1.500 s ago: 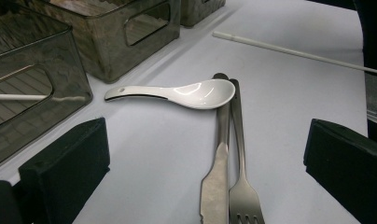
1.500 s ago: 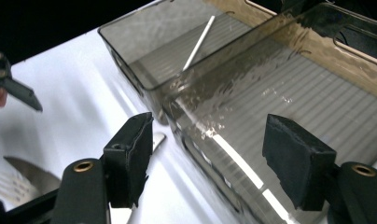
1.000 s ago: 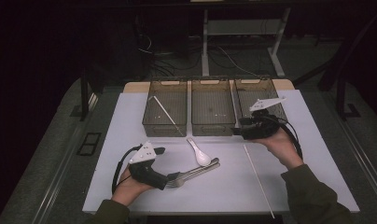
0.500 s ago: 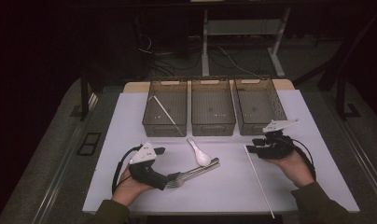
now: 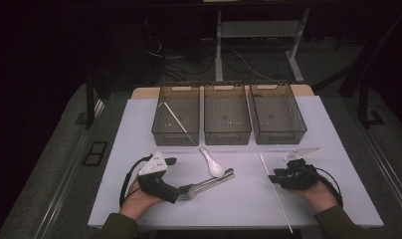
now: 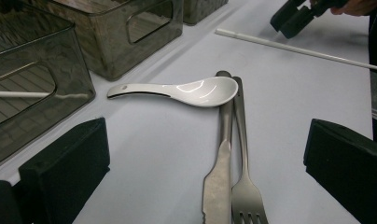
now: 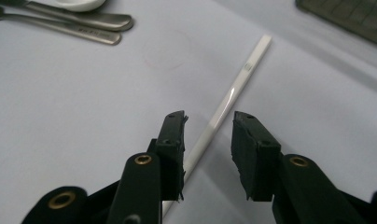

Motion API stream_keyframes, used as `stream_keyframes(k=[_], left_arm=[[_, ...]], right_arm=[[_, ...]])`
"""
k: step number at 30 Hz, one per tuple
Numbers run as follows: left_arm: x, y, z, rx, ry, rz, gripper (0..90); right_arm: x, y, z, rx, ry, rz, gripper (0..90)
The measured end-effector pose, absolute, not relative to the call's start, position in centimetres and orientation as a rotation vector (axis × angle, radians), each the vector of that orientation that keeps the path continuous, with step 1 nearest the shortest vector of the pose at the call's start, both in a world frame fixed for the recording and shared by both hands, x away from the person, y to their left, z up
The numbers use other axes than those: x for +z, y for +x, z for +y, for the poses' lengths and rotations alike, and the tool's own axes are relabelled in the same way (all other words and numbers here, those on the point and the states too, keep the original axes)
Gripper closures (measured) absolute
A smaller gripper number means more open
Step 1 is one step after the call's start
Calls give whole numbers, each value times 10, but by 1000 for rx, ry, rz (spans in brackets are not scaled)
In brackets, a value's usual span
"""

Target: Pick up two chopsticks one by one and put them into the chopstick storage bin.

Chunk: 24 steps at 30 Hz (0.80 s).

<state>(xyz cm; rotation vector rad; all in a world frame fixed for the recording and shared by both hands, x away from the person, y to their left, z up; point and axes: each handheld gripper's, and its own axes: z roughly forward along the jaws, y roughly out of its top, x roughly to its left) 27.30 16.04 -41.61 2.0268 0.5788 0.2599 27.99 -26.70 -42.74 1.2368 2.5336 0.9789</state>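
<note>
White table [image 5: 139, 129], chopstick [image 7: 228, 100] lengthwise, near-to-far

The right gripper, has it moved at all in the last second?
Yes. The right gripper has come back from the rightmost bin toward the person, down to the white chopstick on the table, which now lies between its open jaws.

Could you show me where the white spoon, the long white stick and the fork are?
white spoon [image 6: 196, 89]: left gripper view, on its bowl.
long white stick [image 7: 228, 99]: right gripper view, mid-shaft, ahead of the open right claw [image 7: 207, 135].
fork [image 6: 246, 196]: left gripper view, on its neck just above the tines.
</note>
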Motion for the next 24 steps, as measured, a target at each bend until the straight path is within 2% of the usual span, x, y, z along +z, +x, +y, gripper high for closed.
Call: stream_keyframes(k=[9, 24], left_arm=[[-416, 273, 160, 263, 2027, 578, 0], [-416, 272, 160, 263, 2026, 576, 0]], right_arm=[[-433, 262, -265, 946, 1225, 2561, 682], [-438, 264, -262, 867, 1204, 2578, 749]])
